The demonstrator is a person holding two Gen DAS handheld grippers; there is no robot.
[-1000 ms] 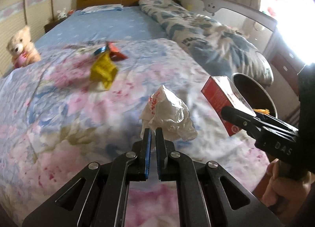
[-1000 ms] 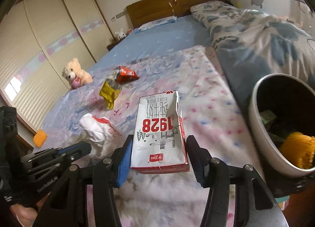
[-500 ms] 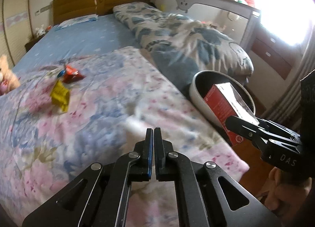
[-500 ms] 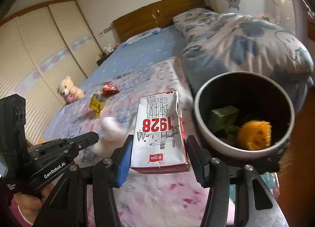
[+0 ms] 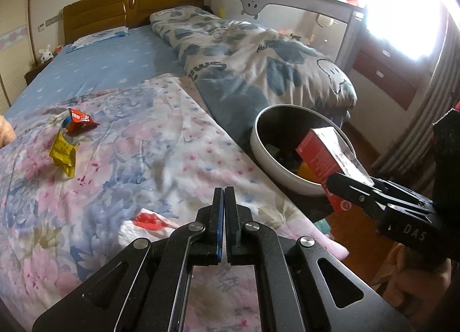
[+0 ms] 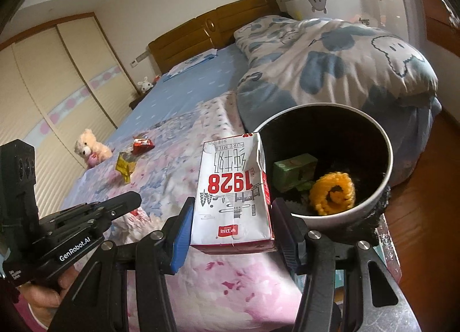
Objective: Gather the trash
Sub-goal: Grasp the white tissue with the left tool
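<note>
Both grippers tilt downward, right gripper (image 6: 230,227) clamping milk carton (image 6: 234,194).

a wide bed (image 5: 115,73) fills the room, its wooden headboard (image 5: 132,7) against the far wall. a flowery pink and blue quilt (image 5: 100,165) lies over the near half, plain blue sheet beyond. a rolled duvet with blue cloud faces (image 6: 330,55) runs along the far side, by a grey bed rail (image 5: 287,7). a teddy bear (image 6: 90,148) sits at the quilt's edge near the cream wardrobe doors (image 6: 43,78).
</note>
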